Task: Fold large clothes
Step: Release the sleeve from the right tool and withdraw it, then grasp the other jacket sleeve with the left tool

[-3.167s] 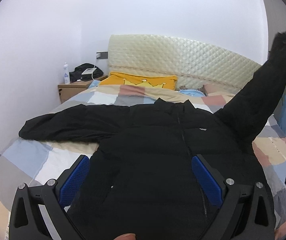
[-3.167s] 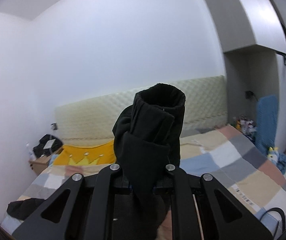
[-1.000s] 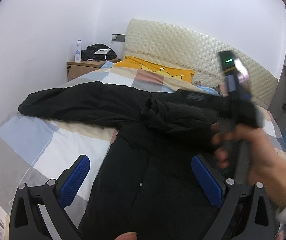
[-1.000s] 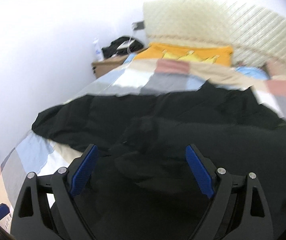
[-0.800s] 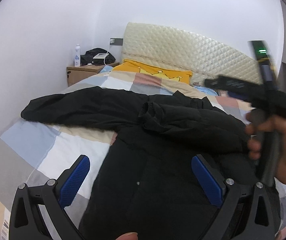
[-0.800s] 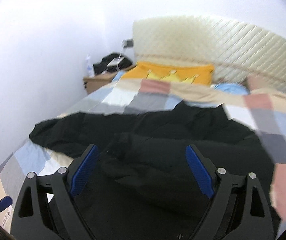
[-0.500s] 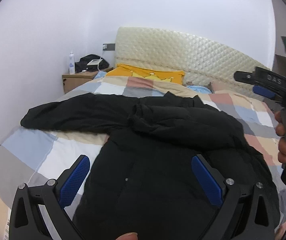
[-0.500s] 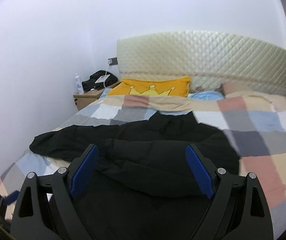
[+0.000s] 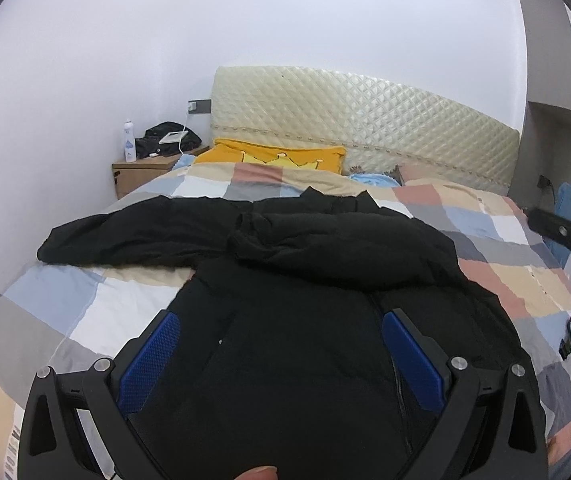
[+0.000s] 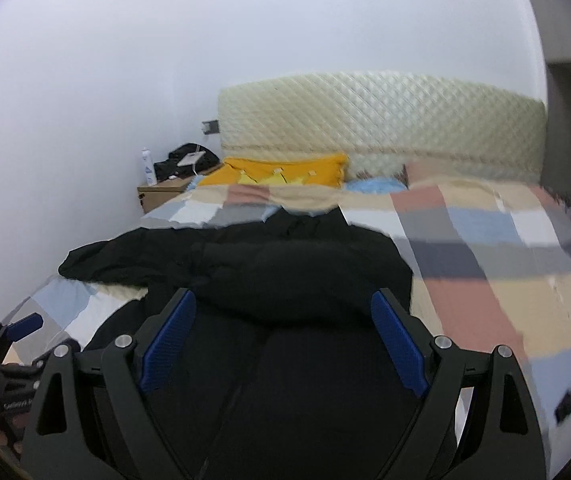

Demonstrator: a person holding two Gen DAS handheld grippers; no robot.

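Both grippers hang with jaws spread wide and empty: the left gripper [image 9: 281,354] and right gripper [image 10: 283,340] frame a black puffer jacket [image 9: 305,312] lying across the checked quilt [image 9: 517,248] at centre frame, one sleeve [image 9: 345,256] folded over its chest. No lettering is legible.

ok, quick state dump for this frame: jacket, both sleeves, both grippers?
black jacket: lying flat on the checkered bedspread, front up.
right sleeve: folded across the chest.
left sleeve: stretched out sideways, not folded.
left gripper: open, empty, above the jacket.
right gripper: open, empty, above the jacket.
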